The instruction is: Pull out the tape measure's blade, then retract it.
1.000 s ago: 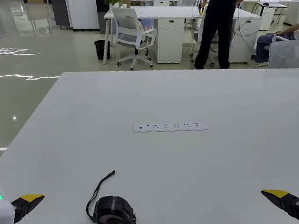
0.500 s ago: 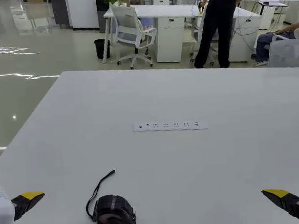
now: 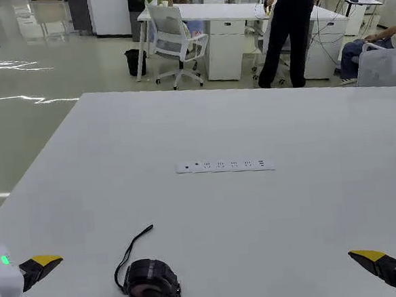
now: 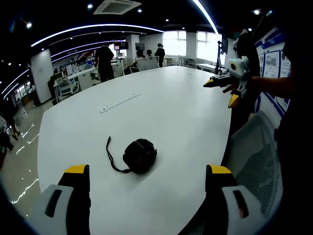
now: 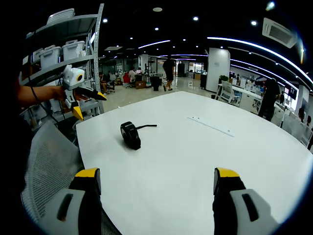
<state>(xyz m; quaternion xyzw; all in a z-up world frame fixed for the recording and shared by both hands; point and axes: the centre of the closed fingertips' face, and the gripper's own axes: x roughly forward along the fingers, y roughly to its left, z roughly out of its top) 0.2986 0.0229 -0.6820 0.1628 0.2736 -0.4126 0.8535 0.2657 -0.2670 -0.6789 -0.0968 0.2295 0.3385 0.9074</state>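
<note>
Tape measure (image 3: 151,281) lies near the white table's (image 3: 270,211) front edge, open surface all around; left gripper (image 5: 89,105) and right gripper (image 4: 221,93) flank it, jaws spread wide, empty

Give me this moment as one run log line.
tape measure: on table, blade not out | left gripper: open, empty | right gripper: open, empty | pull: not begun

We log tape measure (image 3: 151,281) w/ black strap curling up-left, on white table (image 3: 250,117) near front edge, btw left gripper (image 3: 37,266) & right gripper (image 3: 377,261), touching neither. Power strip (image 3: 225,165) lies mid-table. Standing person (image 3: 291,26) in bkgd.
</note>
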